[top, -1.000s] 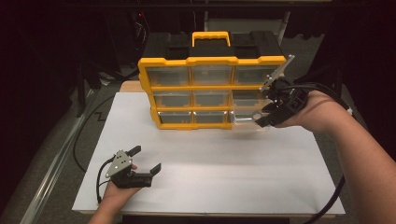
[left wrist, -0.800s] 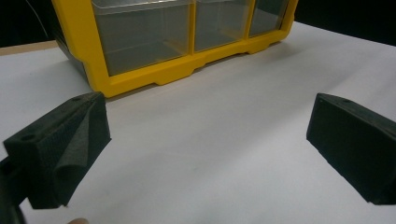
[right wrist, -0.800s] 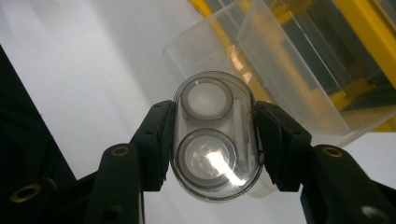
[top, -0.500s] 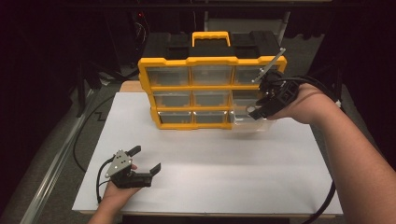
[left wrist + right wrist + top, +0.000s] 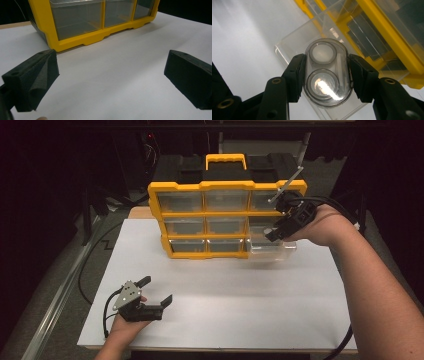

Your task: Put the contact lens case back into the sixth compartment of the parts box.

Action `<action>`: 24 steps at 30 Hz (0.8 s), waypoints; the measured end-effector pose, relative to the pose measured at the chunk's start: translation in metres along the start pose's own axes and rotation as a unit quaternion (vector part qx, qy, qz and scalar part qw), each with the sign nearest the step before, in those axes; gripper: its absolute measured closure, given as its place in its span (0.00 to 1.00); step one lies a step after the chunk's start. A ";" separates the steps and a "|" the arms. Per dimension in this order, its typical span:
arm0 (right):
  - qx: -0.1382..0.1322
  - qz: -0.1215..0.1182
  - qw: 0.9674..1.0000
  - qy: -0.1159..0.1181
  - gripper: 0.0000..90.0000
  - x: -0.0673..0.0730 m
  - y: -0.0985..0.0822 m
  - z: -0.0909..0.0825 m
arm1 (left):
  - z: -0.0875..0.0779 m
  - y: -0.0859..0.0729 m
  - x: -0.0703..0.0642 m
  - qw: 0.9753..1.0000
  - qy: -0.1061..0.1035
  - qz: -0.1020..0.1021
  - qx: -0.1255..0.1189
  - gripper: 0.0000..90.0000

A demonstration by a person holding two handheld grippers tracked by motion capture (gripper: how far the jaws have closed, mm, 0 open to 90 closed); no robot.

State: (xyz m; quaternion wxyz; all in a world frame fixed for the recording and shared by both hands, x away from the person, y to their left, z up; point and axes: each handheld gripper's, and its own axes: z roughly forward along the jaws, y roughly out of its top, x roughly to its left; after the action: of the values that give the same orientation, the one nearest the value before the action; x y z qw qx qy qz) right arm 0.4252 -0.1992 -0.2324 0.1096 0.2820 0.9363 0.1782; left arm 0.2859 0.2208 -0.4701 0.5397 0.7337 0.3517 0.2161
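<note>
The right gripper (image 5: pixel 325 77) clamps a clear case (image 5: pixel 327 72) directly above the pulled-out drawer (image 5: pixel 297 45); the left gripper (image 5: pixel 152 292) rests wide apart.

Black foam fingers (image 5: pixel 37 77), grey three-cornered plate (image 5: pixel 127 293), black trailing cables, bare forearms

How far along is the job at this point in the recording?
Done: a clear drawer is pulled out of the yellow organizer. In hand: the right hand-held gripper clamps a clear capsule-shaped case above that drawer. Left: releasing it and closing the drawer. The left hand-held gripper is open.
</note>
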 end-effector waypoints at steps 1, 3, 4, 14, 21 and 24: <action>-0.001 0.000 1.000 -0.002 0.56 -0.001 0.000 0.000 | 0.000 0.000 0.000 1.000 0.000 0.000 0.000 0.01; -0.001 0.001 1.000 -0.002 0.56 -0.002 0.001 0.001 | 0.000 0.000 0.000 1.000 0.000 0.000 0.000 0.01; -0.001 0.002 1.000 -0.003 0.56 -0.003 0.001 0.001 | 0.000 0.000 0.000 1.000 -0.001 0.000 0.000 0.01; 0.008 -0.004 1.000 -0.002 0.56 -0.002 0.003 0.012 | -0.001 0.000 0.000 1.000 0.000 -0.002 -0.002 0.01; 0.011 -0.011 1.000 -0.001 0.56 0.001 0.004 0.021 | -0.001 0.000 0.000 1.000 -0.002 -0.001 -0.002 0.01; 0.015 -0.003 1.000 0.000 0.56 0.001 0.002 0.024 | -0.001 0.000 0.001 1.000 -0.002 -0.005 -0.003 0.01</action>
State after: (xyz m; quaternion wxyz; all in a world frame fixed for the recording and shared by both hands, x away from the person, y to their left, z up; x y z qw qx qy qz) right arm 0.4331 -0.1901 -0.2538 0.1057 0.2810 0.9397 0.1637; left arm 0.2858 0.2217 -0.4696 0.5438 0.7307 0.3534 0.2133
